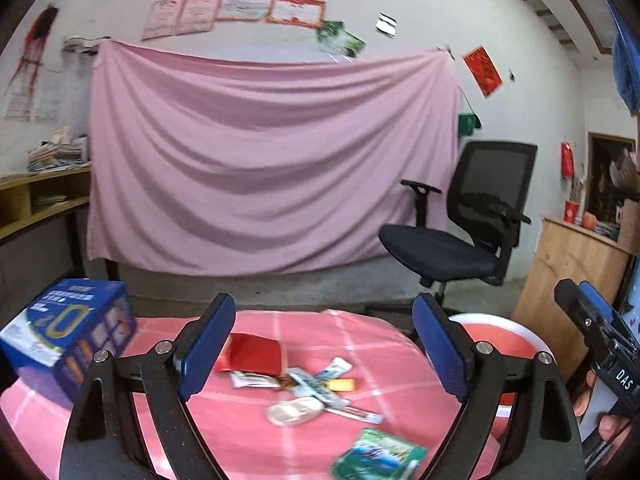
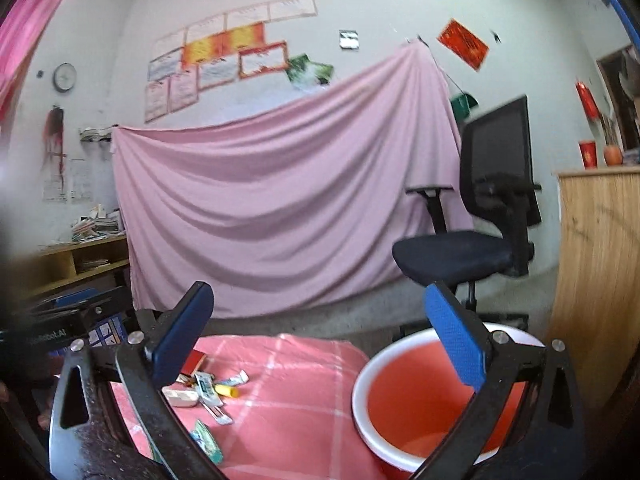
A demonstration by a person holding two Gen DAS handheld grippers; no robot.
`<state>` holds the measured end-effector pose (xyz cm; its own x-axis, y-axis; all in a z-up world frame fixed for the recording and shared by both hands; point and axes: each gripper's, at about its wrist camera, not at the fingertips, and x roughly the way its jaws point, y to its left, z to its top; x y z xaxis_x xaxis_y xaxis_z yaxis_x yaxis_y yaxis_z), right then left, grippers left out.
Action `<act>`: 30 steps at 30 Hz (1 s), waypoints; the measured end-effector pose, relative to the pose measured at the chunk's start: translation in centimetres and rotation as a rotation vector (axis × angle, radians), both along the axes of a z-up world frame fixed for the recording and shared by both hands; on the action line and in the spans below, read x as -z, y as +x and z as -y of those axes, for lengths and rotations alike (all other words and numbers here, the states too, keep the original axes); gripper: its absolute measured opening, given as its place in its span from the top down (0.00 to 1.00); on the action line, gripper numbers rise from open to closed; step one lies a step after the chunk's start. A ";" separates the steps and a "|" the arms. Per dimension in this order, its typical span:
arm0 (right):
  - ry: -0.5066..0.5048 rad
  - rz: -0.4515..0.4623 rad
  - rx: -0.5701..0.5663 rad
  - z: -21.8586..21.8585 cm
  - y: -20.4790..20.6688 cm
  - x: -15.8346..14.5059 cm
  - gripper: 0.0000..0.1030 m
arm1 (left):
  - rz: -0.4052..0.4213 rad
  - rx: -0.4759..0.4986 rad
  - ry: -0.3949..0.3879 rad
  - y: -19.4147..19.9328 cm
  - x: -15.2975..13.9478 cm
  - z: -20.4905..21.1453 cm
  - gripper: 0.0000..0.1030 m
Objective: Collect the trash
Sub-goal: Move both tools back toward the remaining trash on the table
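Your left gripper (image 1: 324, 344) and right gripper (image 2: 320, 344) both gape wide, empty. Small scattered wrappers and packets (image 1: 308, 388) lie mid-frame on the pink checked tablecloth (image 1: 260, 440); red white-rimmed plastic basin (image 2: 420, 400) lower right.

Both wrist views level, facing pink sheet (image 1: 272, 152) — share table (image 2: 304, 400)

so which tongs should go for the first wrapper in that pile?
Probably left. The left tongs are open, with the wrapper pile straight ahead between the fingers. The right tongs are open too, but face more toward the red basin, with the pile off to their left.
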<state>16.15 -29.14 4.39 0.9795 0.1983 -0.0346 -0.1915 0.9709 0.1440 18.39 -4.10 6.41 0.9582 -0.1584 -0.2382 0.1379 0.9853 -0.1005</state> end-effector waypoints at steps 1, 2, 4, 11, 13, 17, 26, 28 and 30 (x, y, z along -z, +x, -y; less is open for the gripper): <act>-0.001 0.005 -0.002 -0.3 -0.1 -0.1 0.00 | 0.012 -0.016 -0.002 -0.3 0.0 -0.6 0.16; -0.001 0.008 -0.005 -0.6 -0.1 -0.2 0.00 | 0.024 -0.034 0.002 -0.7 0.1 -1.3 0.16; -0.008 0.009 -0.021 -1.2 -0.1 -0.4 0.00 | 0.041 -0.062 0.024 -1.2 0.2 -2.2 0.16; -0.073 -0.002 -0.079 -4.0 0.2 -0.7 0.00 | 0.053 -0.105 0.074 -1.8 1.4 -4.2 0.16; -0.082 -0.003 -0.092 -4.5 0.3 -0.5 0.00 | 0.051 -0.108 0.083 -1.9 2.0 -4.6 0.16; -0.109 -0.030 -0.124 -5.7 1.3 -0.2 0.00 | 0.023 -0.090 0.108 -1.4 3.1 -5.0 0.16; -0.177 -0.269 -0.199 -7.9 6.4 2.4 0.00 | -0.216 -0.010 0.110 2.9 5.4 -5.4 0.16; -0.191 -0.322 -0.214 -8.2 7.4 3.2 0.01 | -0.283 -0.002 0.120 4.0 6.1 -5.3 0.16; -0.208 -0.388 -0.245 -8.7 8.6 4.2 0.05 | -0.338 0.018 0.122 5.0 6.8 -5.3 0.16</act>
<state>24.78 -20.40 0.21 0.8126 0.3708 -0.4497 -0.3876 0.9200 0.0582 23.37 1.23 -0.39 0.8193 -0.1252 -0.5595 0.1344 0.9906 -0.0248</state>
